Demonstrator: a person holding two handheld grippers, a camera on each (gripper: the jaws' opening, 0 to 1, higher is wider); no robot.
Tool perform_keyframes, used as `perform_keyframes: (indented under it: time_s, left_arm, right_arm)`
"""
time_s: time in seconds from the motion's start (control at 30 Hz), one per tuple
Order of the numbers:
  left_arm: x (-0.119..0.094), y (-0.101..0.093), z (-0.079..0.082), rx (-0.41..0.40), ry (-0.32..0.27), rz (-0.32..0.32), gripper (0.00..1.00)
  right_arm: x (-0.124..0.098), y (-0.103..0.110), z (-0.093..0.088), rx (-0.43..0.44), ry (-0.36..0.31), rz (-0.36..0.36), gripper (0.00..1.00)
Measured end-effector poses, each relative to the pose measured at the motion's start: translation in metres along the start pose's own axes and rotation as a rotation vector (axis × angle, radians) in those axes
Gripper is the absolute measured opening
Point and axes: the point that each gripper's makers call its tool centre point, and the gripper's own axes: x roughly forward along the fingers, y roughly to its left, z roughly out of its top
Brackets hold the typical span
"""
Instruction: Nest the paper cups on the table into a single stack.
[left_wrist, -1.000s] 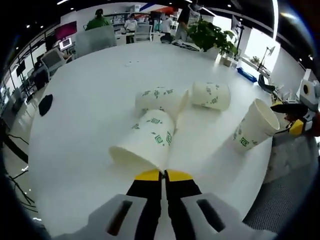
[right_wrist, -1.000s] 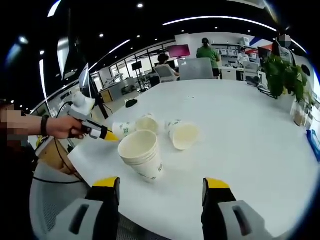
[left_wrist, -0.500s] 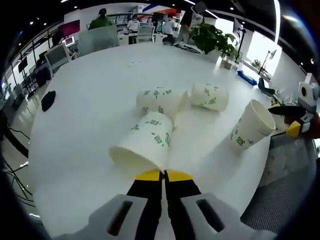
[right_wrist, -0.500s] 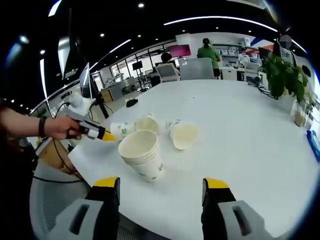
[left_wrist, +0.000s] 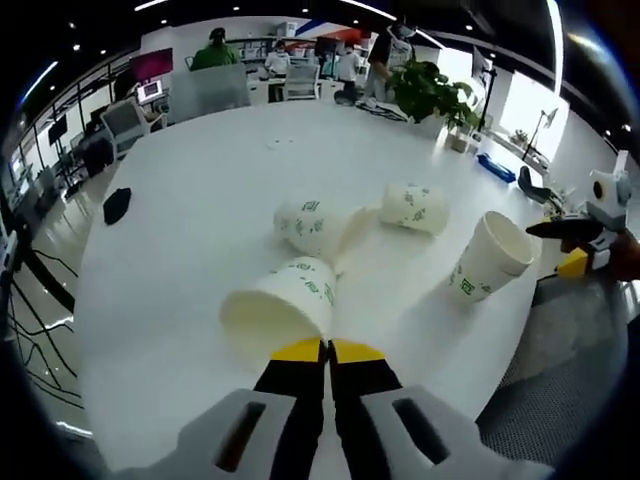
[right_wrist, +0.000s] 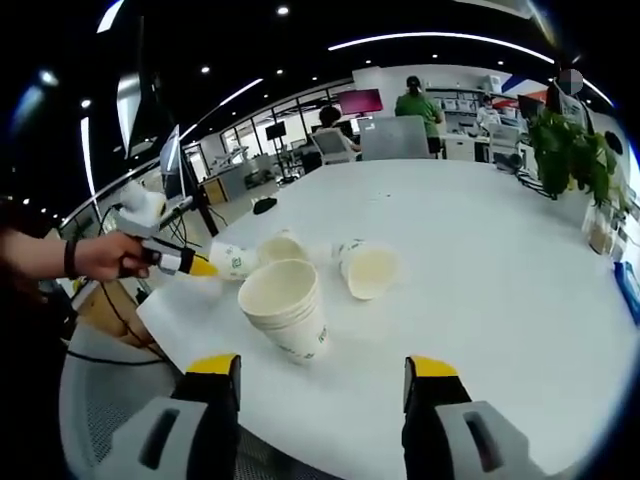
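Left gripper: we log its jaws pressed together on the rim of a paper cup, which lies on its side near the white table's near edge, mouth toward the gripper and base pointing away. Beyond it we list two loose cups on their sides, one at mid-table and another beside it. Right gripper: jaws spread wide, holding nothing. Just ahead of it we note an upright stack of cups, mouth up, near the table's edge.
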Motion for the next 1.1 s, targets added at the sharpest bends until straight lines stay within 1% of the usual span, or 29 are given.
perform_keyframes:
  time_s: [0.1,0.13,0.2,0.27,0.4,0.6,0.77,0.87,1.0,1.1]
  left_arm:
    - [-0.006,0.001,0.004,0.006,-0.015,0.010,0.00]
    - [-0.011,0.001,0.005,0.003,-0.021,0.015,0.00]
    - [-0.016,-0.001,0.010,-0.001,-0.031,0.017,0.00]
    - [-0.019,-0.003,0.010,0.002,-0.039,0.018,0.00]
    - [-0.017,0.000,0.008,0.004,-0.037,0.023,0.00]
    - [-0.017,0.003,0.011,0.001,-0.040,0.031,0.00]
    - [-0.023,-0.004,0.018,0.010,-0.055,0.033,0.00]
    - [-0.024,-0.007,0.019,0.017,-0.062,0.031,0.00]
    - [-0.029,-0.020,0.023,0.032,-0.078,0.022,0.00]
    - [-0.032,-0.025,0.027,0.041,-0.087,0.015,0.00]
  right_arm:
    - [0.002,-0.001,-0.001,-0.001,0.002,0.003,0.65]
    - [0.002,-0.001,-0.001,0.000,0.002,0.001,0.65]
    - [0.002,-0.002,-0.001,0.001,0.002,0.000,0.65]
    - [0.002,-0.001,-0.002,0.001,0.003,0.001,0.65]
    - [0.002,-0.002,-0.002,0.004,0.004,-0.001,0.65]
    - [0.001,0.001,-0.002,0.001,0.006,0.000,0.65]
    - [0.001,-0.001,-0.002,0.003,0.004,-0.002,0.65]
    - [0.002,0.000,-0.003,0.001,0.005,-0.001,0.65]
    - [0.001,0.000,-0.002,0.003,0.004,-0.004,0.65]
    - [0.002,0.000,-0.003,0.000,0.007,-0.002,0.65]
